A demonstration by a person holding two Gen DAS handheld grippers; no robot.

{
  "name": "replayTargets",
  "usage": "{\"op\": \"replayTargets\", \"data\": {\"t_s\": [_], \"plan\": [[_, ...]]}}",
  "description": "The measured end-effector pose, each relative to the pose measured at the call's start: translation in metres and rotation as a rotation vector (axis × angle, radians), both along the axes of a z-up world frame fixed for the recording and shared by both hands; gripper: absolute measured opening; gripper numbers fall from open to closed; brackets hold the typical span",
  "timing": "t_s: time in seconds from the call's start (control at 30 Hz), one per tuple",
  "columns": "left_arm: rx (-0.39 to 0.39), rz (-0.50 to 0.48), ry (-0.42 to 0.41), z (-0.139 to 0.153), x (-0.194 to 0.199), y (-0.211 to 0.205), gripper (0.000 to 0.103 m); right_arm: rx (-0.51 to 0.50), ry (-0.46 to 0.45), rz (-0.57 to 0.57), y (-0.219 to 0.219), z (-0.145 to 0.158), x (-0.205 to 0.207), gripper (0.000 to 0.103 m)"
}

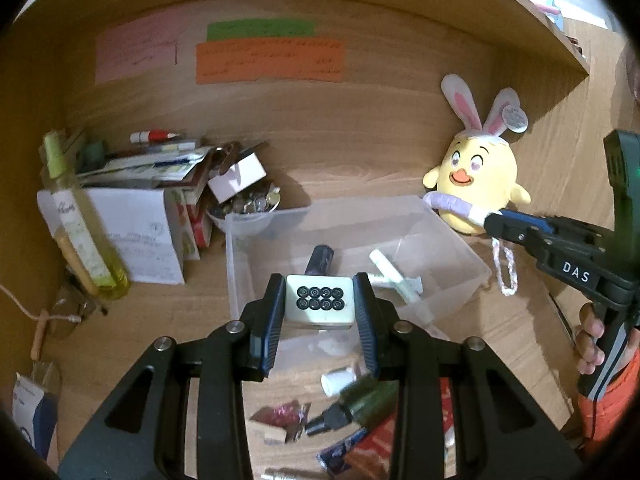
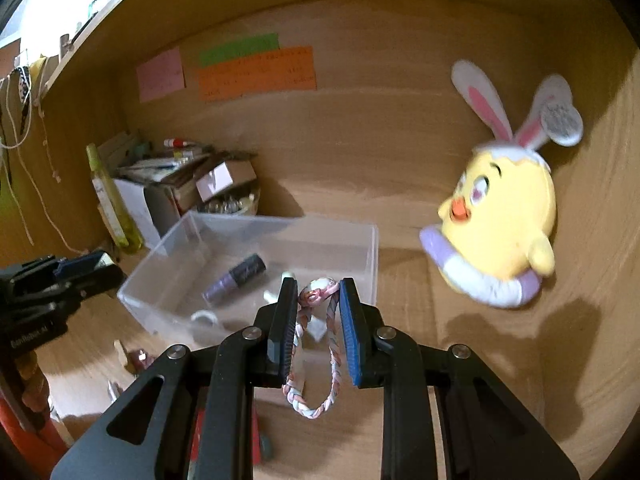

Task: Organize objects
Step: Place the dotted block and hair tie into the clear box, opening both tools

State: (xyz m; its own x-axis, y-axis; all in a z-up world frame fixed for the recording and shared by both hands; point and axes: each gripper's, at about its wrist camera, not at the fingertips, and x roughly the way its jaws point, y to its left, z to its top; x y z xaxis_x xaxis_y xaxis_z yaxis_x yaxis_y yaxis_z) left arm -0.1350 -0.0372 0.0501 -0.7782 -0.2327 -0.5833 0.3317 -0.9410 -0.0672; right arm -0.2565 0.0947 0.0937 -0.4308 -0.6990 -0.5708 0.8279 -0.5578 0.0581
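My left gripper [image 1: 320, 304] is shut on a white mahjong tile [image 1: 320, 306] with black circles, held above the near side of a clear plastic bin [image 1: 460, 248]. The bin holds a dark purple bottle [image 1: 319, 259] and a white tube [image 1: 394, 274]. My right gripper [image 2: 318, 304] is shut on a pink-and-white braided cord loop [image 2: 316, 360], which hangs down between the fingers near the bin's right front corner [image 2: 372, 264]. In the left wrist view the right gripper [image 1: 500, 220] sits right of the bin with the cord [image 1: 505, 270] dangling.
A yellow chick plush with bunny ears [image 1: 478, 176] leans at the back right. Boxes, papers and a tall yellow-green bottle [image 1: 80, 220] crowd the left. A bowl of small metal pieces [image 1: 248, 204] stands behind the bin. A dropper bottle [image 1: 356, 404] and wrappers lie in front.
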Motion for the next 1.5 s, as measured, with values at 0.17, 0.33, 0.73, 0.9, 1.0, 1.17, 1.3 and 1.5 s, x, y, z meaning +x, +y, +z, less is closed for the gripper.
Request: {"op": "replayTargets", "data": {"t_s": [0.17, 0.33, 0.73, 0.9, 1.0, 1.17, 1.3, 1.5], "plan": [[-0.006, -0.001, -0.006, 0.001, -0.018, -0.003, 0.034, -0.014, -0.005, 0.008, -0.019, 0.010, -0.011, 0.019], [-0.007, 0.002, -0.051, -0.008, -0.039, -0.007, 0.034, 0.000, -0.020, 0.023, -0.039, 0.009, -0.018, 0.019], [0.024, 0.012, -0.177, -0.046, -0.072, -0.027, 0.034, 0.132, -0.087, 0.039, -0.088, -0.037, -0.038, 0.019], [0.041, 0.004, -0.209, -0.057, -0.080, -0.030, 0.034, 0.192, -0.113, 0.065, -0.105, -0.056, -0.039, 0.019], [0.044, -0.006, -0.219, -0.061, -0.083, -0.030, 0.034, 0.223, -0.112, 0.084, -0.111, -0.064, -0.036, 0.019], [0.044, -0.012, -0.219, -0.061, -0.083, -0.029, 0.034, 0.265, -0.102, 0.104, -0.117, -0.072, -0.031, 0.021], [0.053, -0.014, -0.207, -0.056, -0.080, -0.030, 0.038, 0.290, -0.080, 0.105, -0.119, -0.071, -0.026, 0.024], [0.044, -0.007, -0.156, -0.038, -0.063, -0.028, 0.057, 0.285, -0.054, 0.096, -0.113, -0.064, -0.021, 0.049]]}}
